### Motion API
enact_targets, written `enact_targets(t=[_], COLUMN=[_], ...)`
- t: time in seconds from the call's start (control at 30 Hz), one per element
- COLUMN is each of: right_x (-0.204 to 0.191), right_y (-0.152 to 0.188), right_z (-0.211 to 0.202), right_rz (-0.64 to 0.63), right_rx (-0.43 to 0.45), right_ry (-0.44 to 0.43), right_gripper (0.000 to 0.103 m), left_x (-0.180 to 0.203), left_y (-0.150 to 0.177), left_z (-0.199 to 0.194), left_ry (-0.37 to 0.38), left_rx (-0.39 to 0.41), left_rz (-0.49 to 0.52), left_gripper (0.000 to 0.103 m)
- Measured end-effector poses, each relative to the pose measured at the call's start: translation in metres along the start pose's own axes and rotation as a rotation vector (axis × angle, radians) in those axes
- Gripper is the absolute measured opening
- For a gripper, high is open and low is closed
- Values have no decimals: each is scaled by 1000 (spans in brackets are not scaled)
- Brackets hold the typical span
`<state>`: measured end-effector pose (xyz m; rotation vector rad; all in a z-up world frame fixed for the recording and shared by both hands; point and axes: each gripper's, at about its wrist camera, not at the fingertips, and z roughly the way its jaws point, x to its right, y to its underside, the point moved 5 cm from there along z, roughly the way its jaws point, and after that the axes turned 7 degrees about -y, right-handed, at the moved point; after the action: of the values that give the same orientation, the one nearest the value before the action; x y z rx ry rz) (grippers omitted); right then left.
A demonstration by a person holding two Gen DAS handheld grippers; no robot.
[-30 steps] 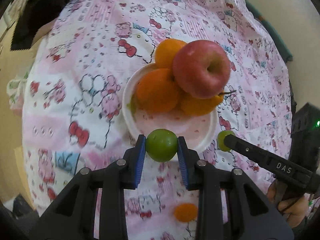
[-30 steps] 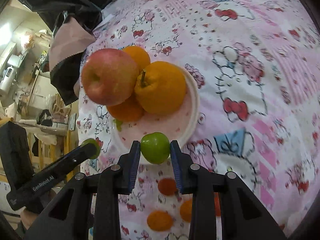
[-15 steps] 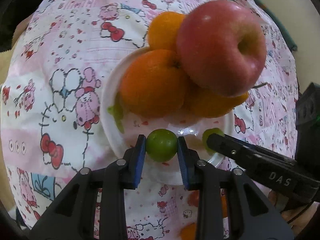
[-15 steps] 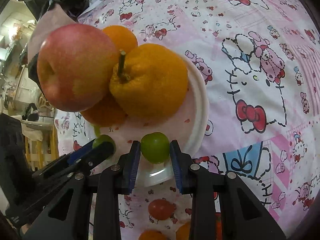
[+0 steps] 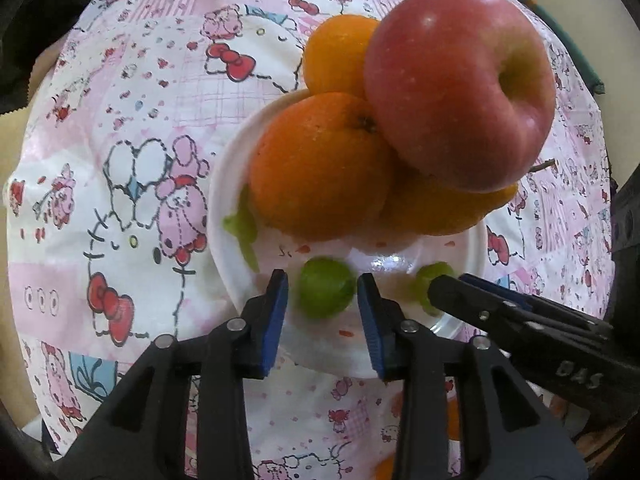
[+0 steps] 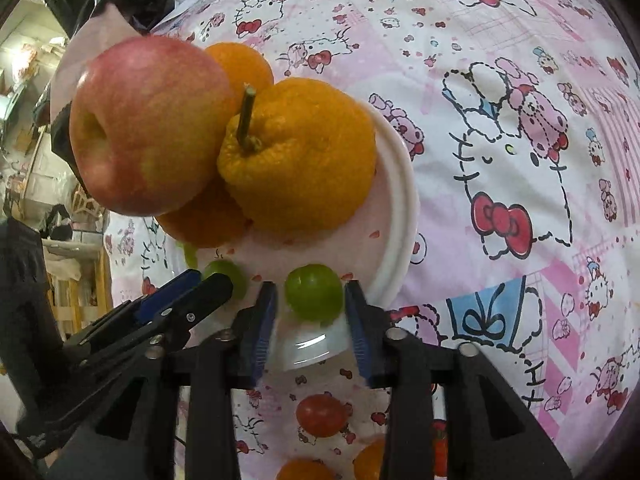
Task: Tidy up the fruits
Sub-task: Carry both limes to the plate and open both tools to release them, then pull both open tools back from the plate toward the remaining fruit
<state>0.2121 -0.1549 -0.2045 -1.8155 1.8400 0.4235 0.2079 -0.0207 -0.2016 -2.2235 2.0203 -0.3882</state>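
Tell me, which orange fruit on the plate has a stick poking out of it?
The bumpy orange beside the red apple: a stem stands up from its top. The other oranges on the white plate show none.

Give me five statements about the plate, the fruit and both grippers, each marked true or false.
1. The red apple sits on top of the oranges. True.
2. The left gripper clamps a green fruit. False: its jaws have just been opening, with gaps beside the fruit.
3. The plate is white. True.
4. The right gripper has a cherry tomato between its jaws. False: it is a small green fruit.
5. Small fruits remain on the tablecloth. True.
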Motion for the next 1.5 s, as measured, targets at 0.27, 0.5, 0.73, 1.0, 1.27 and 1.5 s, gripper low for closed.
enact_targets(t=[0.27,0.5,0.73,1.0,1.27,1.5], right_x=[5,13,0,-23,-34,-32], right_y=[-3,3,9,21,37,55], right_z=[-26,-52,-71,-94,-117,-130], right_rz=[77,125,66,-76,-149,-148], right_rx=[31,107,140,197,261,277], right_ry=[-42,-33,-29,-20,14,-4], right_gripper=[77,90,90,90,90,90], left_x=[-4,-12,-23,-31,-34,-35], left_y=[-6,5,11,12,28,44], left_z=[-17,-38,-56,-91,-109,-125], left_ry=[-14,-10,-21,-46,-112,-121], left_rx=[53,79,115,200,238,263], left_rz=[12,-17,-41,-33,-3,4], left_gripper=[79,82,82,82,82,82])
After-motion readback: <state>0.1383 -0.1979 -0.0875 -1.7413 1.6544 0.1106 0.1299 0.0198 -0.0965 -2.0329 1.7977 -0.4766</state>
